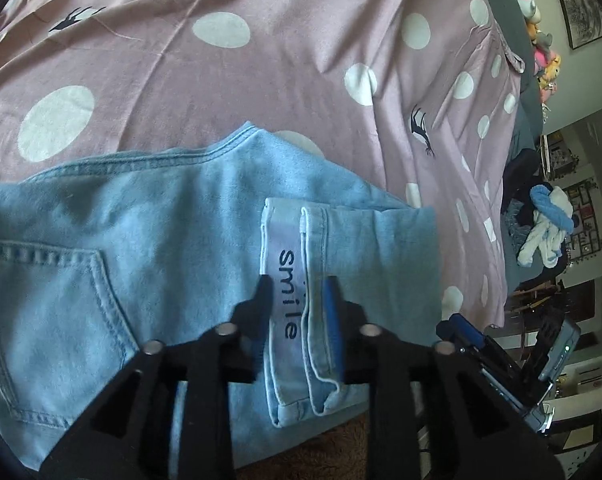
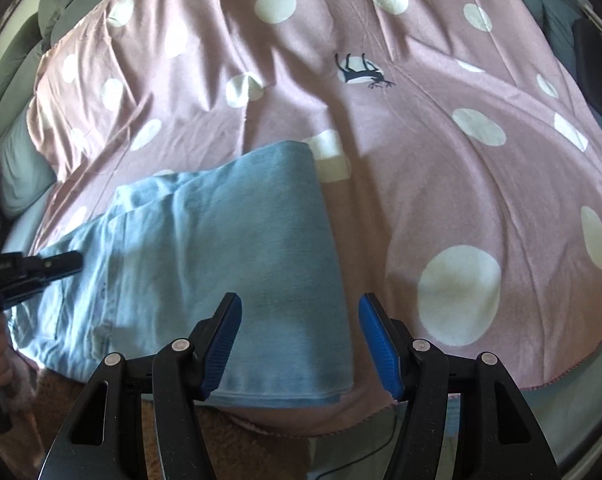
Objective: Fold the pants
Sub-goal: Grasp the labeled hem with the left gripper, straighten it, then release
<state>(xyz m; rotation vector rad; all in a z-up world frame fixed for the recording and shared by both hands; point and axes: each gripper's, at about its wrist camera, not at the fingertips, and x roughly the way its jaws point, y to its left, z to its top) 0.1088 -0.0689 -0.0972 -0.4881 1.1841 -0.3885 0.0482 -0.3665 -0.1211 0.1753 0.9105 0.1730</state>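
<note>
Your pink bedspread (image 1: 229,92) with white dots covers nearly everything in both views, and the light blue denim pants (image 1: 149,232) lie on it at the near edge, folded into a broad slab. From your left wrist you see the back pocket (image 1: 49,312) on the left part of the slab and two turned-up leg cuffs (image 1: 297,300) lying on top, one carrying a white strip printed "smile" (image 1: 287,296).

Your left gripper (image 1: 297,294) sits over those cuffs. The cuffs run straight between its fingers, the black finger on the left side of the strip and the blue pad (image 1: 333,320) along the right cuff's edge. The jaws stand narrowly apart; whether the pads press the cloth you cannot tell from here.

Your right gripper (image 2: 301,340) hangs over the right part of the slab with its blue pads (image 2: 221,344) spread wide. The folded edge of the pants lies under the gap, and neither pad touches the denim.

In the right wrist view, the left gripper reaches over the pants from the left edge.
</note>
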